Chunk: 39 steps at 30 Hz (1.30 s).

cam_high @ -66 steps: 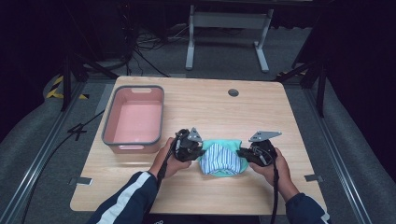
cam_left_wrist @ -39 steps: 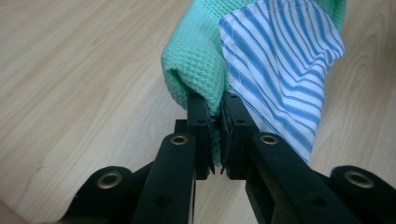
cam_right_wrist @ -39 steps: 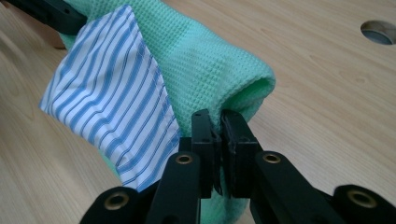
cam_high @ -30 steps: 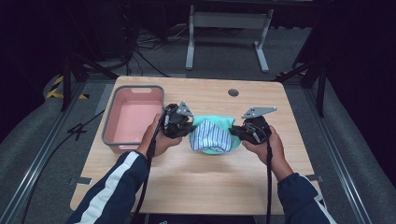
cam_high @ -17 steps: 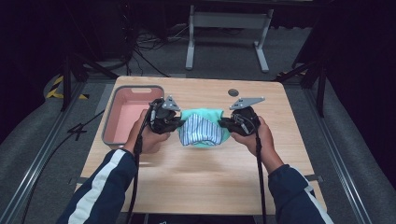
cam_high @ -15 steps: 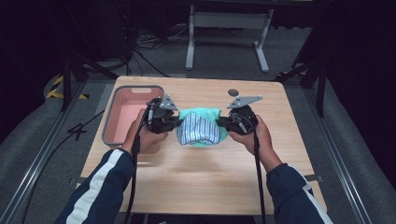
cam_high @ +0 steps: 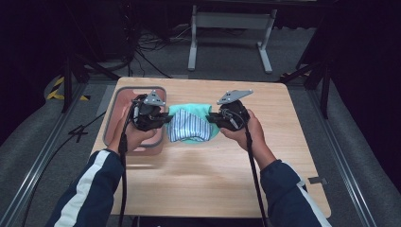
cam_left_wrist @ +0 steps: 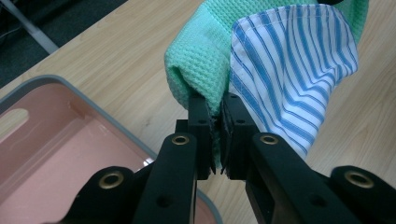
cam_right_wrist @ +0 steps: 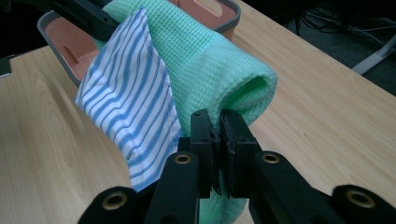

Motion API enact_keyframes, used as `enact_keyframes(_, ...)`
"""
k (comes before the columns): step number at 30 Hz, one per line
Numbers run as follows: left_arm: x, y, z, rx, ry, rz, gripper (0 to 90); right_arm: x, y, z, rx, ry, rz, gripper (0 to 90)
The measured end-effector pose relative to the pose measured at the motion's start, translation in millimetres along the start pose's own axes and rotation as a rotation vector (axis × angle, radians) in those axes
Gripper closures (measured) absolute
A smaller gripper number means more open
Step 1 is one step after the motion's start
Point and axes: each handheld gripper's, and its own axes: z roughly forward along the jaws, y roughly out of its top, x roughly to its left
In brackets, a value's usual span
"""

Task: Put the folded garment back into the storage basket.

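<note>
The green cloth (cam_left_wrist: 201, 60) is a thick waffle weave, rough and matt, while the blue-striped cloth (cam_left_wrist: 299, 70) folded against it is a thin, smooth woven cotton. The surface (cam_high: 293, 161) is pale wood with a fine grain and a dull satin finish. At nine o'clock from the cloths, the pink tub (cam_left_wrist: 56, 154) looks like glossy moulded plastic with a grey rim, and both grippers' jaws are matt black plastic with brass-coloured metal rivets.
</note>
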Motion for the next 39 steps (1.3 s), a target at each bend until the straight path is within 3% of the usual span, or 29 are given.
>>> enact_keyframes(6,8.2,-6.6,-12.4,0.024,0.02,-0.007,84.1,6.7,14.3,14.1,-0.009,0.024,-0.012,84.5)
enact_keyframes(14,22.3,-18.4,-30.1,0.02,0.065,-0.037,84.2,22.6,35.9,33.2,-0.011,0.06,-0.032,84.5)
enact_keyframes(23,38.9,-34.5,-49.8,0.031,0.115,-0.089,84.2,42.1,58.5,54.1,-0.008,0.094,-0.071,84.5)
enact_keyframes(39,63.1,-62.6,-68.3,0.055,0.176,-0.14,84.2,72.0,85.1,96.9,0.012,0.143,-0.104,84.5)
